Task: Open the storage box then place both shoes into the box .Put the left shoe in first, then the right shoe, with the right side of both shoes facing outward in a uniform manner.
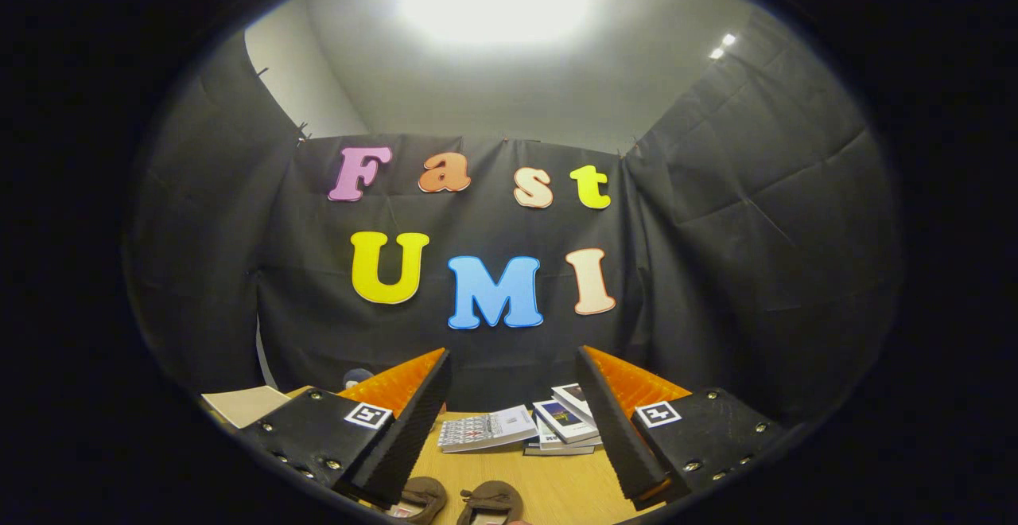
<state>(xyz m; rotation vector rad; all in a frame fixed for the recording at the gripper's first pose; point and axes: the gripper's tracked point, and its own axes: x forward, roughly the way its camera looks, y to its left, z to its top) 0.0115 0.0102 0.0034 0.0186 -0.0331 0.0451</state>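
So the gripper (pixel 513 421) is held up high with its fingers spread wide and nothing between them. Down low between the fingers, close in, sit the two brown shoes: the left-hand shoe (pixel 421 497), partly tucked behind the left finger, and the right-hand shoe (pixel 491 501), just beside it and barely apart. I can't tell which is the actual left or right shoe from here, since only the upper parts show.

They look like soft suede-type slippers or loafers, so my guess is light, floppy and not slippery. The cloth should give under the pads. I'd pinch the side wall or the rim of the opening near the heel, where it's thin enough for both fingers to bite. Nothing fragile, but a soft shoe may droop from a one-end grip.

Direction-wise, both seem to lie side by side with their long axes running away from the gripper, roughly along the fingers. The rounded ends point toward the books and the openings sit nearer the gripper, so probably toes forward, though I'm not sure.

Beyond the fingers on the wooden table (pixel 557 485) lie a patterned book (pixel 487 428) and a small stack of books (pixel 566 423), well past the shoes.
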